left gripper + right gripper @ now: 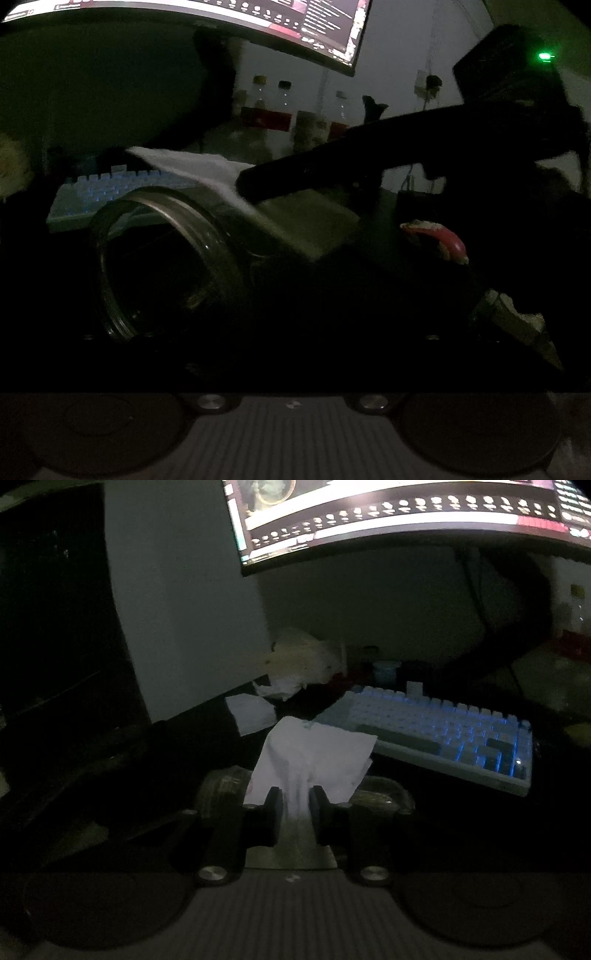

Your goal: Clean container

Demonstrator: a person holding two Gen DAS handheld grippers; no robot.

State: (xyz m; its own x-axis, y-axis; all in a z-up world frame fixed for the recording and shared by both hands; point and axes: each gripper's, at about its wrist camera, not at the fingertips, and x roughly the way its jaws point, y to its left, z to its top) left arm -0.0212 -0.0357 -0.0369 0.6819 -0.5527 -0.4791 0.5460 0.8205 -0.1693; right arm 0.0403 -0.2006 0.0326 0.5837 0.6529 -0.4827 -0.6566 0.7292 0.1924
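Observation:
The scene is very dark. A clear glass jar (166, 258) lies on its side in the left wrist view, its open mouth facing left toward the camera. My left gripper seems to hold the jar, but its fingers are lost in shadow. My right gripper (297, 805) is shut on a white tissue (314, 760) and holds it just above the jar (384, 794). In the left wrist view the right gripper (251, 184) reaches in from the right with the tissue (192, 166) over the jar's top.
A backlit white keyboard (443, 734) lies behind the jar. A lit curved monitor (406, 517) hangs above. Bottles (284, 107) stand at the back. Crumpled paper (306, 661) and a white sheet (251, 712) lie at the back left.

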